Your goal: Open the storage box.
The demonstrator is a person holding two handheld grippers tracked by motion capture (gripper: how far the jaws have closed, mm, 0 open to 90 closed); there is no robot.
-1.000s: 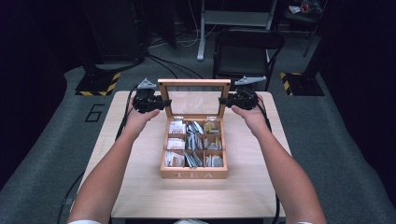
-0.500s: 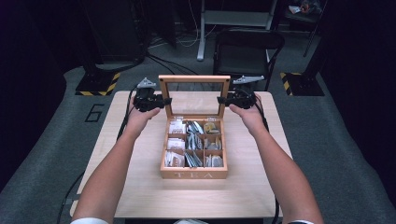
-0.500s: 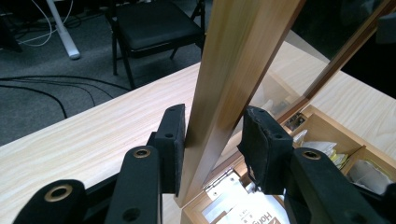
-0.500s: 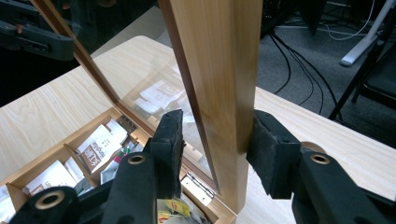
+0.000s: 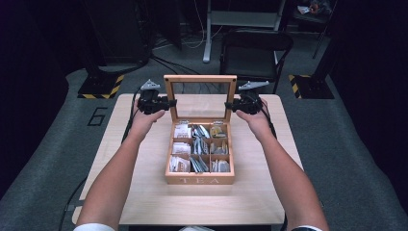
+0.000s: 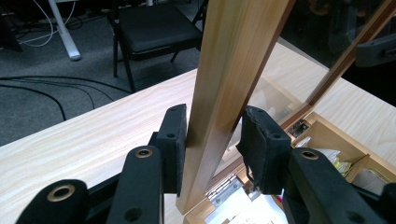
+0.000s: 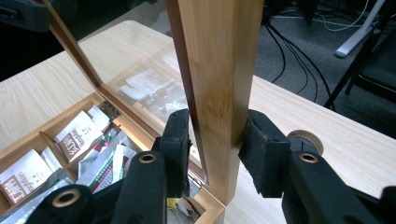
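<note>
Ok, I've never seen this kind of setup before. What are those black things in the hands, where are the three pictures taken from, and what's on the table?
A person holds a handheld left gripper and right gripper. The high view looks down from above; the two gripper views come from cameras riding on each tool. On the wooden table sits a tea box with tea packets in its compartments. Its glass lid stands upright, and each gripper's fingers sit either side of one lid side rail.

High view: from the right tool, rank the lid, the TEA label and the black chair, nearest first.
From the right tool:
1. Lid, its right side post right at the tool.
2. Black chair, behind the table, farther back.
3. TEA label, on the box's front wall, nearest the person.
</note>
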